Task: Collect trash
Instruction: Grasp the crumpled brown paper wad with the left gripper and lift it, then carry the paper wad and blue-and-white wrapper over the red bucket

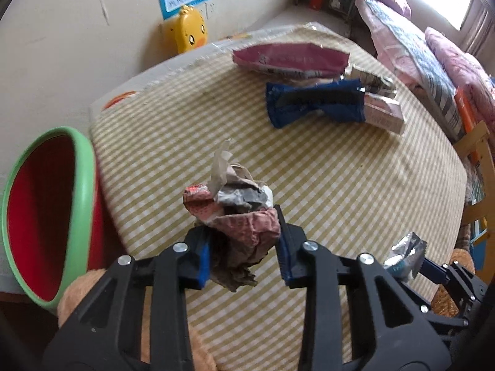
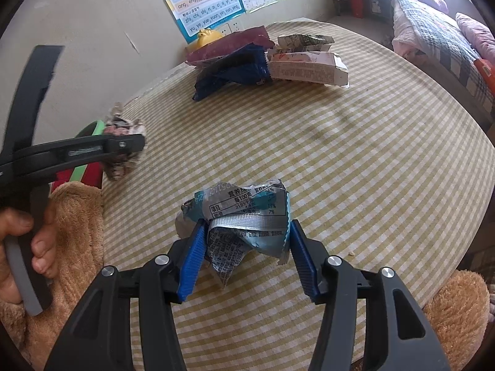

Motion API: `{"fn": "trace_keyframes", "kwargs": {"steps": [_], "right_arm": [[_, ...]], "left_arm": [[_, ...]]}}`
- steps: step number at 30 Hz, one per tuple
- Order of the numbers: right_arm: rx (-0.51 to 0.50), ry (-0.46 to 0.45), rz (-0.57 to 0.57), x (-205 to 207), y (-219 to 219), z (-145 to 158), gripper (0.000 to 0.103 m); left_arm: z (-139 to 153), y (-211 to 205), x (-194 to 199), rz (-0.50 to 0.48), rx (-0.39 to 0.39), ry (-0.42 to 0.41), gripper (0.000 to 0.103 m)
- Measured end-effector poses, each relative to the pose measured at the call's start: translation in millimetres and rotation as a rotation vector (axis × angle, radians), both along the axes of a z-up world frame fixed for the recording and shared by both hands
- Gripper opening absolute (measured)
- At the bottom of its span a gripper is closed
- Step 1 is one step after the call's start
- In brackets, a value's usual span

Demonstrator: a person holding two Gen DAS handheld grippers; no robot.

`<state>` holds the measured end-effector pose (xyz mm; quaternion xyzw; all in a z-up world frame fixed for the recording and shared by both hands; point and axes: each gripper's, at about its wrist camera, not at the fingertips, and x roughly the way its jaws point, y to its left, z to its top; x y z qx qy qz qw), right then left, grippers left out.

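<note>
Far left there's the bin point(image 1: 46, 213) (red inside, green rim) hanging just off the table point(image 1: 324, 160) edge, and right next to it the left gripper point(image 1: 244, 247) has its pads clamped on a paper wad point(image 1: 238, 213) lifted over the cloth. Then the right gripper point(image 2: 247, 256) is squeezing a silver wrapper point(image 2: 244, 216), with more wrappers point(image 2: 235, 65) piled at the far side.

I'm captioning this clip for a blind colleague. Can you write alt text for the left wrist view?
The left tool grips a crumpled paper wad above a yellow striped tablecloth. A red bin with a green rim stands at left; more wrappers lie at the far side.
</note>
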<state>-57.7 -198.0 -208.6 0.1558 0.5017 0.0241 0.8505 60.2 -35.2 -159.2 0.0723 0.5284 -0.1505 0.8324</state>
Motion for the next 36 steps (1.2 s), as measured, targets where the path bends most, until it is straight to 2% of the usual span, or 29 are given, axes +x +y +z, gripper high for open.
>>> {"fn": "trace_keyframes", "kwargs": {"steps": [12, 18, 27, 36], "right_arm": [[-0.059, 0.004, 0.005, -3.0, 8.2, 5.6, 0.051], [-0.088, -0.051, 0.004, -5.1, 11.9, 32.1, 0.051], [-0.061, -0.122, -0.012, 3.1, 15.3, 75.4, 0.051], [-0.065, -0.177, 0.022, 19.1, 36.1, 102.4, 0.051]], "left_arm": [[42.7, 29.4, -15.1, 0.045, -0.046, -0.112, 0.033], [61.4, 38.1, -25.1, 0.038, -0.05, -0.166, 0.033], [82.8, 59.6, -30.6, 0.078, -0.054, -0.223, 0.033], [101.5, 79.8, -31.4, 0.113, -0.047, -0.276, 0.033]]}}
